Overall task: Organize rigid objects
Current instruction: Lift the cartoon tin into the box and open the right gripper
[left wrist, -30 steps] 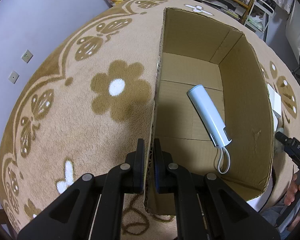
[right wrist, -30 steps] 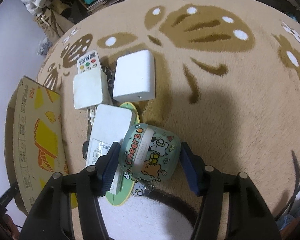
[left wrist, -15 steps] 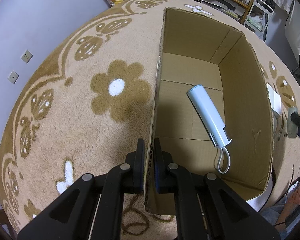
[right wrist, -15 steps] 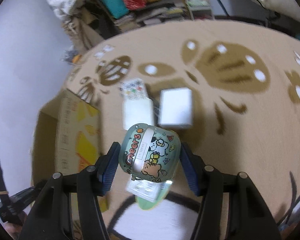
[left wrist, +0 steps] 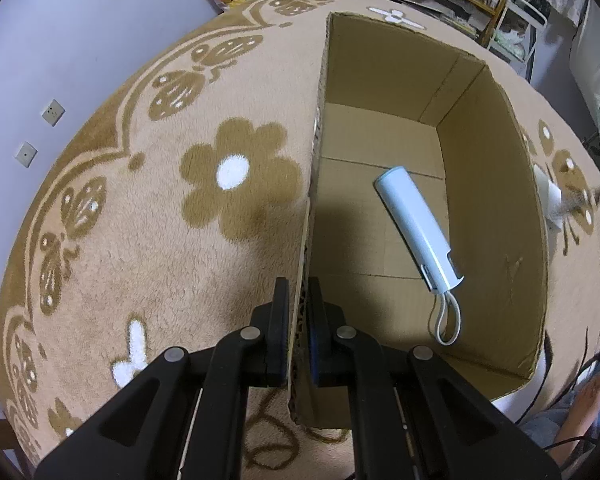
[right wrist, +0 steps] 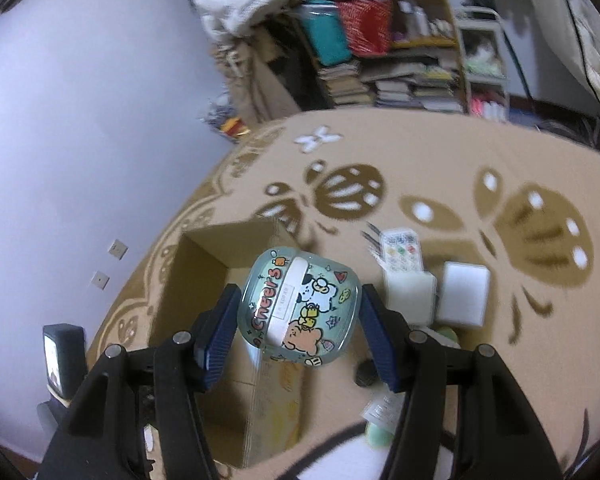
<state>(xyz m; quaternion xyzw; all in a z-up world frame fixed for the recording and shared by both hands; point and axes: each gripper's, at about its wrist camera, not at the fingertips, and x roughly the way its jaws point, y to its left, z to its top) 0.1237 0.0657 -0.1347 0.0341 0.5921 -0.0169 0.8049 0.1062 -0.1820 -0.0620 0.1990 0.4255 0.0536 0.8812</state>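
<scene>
A beige rug [left wrist: 148,216] with brown flowers and butterflies covered the floor, and on it stood an open cardboard box [left wrist: 496,208], its top flaps gone or folded out of sight. Inside the box, on its bottom, lay a pale blue cylinder-shaped device [left wrist: 418,230] with a white loop cord at its near end, slanting across the floor of the box and clear of the walls.

The left hand-held gripper [left wrist: 299,308] pointed steeply down at the box's near left wall, and its two fingers were pressed tight on that cardboard edge, one inside and one outside.

The right hand-held gripper [right wrist: 299,320] hung in the air above the box's near corner, its blue pads pinching a small rounded clear case [right wrist: 299,306] printed with cartoon animals and the word "Cheers". Below and to its right, on the rug beside the box, two white square boxes [right wrist: 462,298] sat just beside each other, with a white remote control [right wrist: 401,250] touching the far edge of the left one.
</scene>
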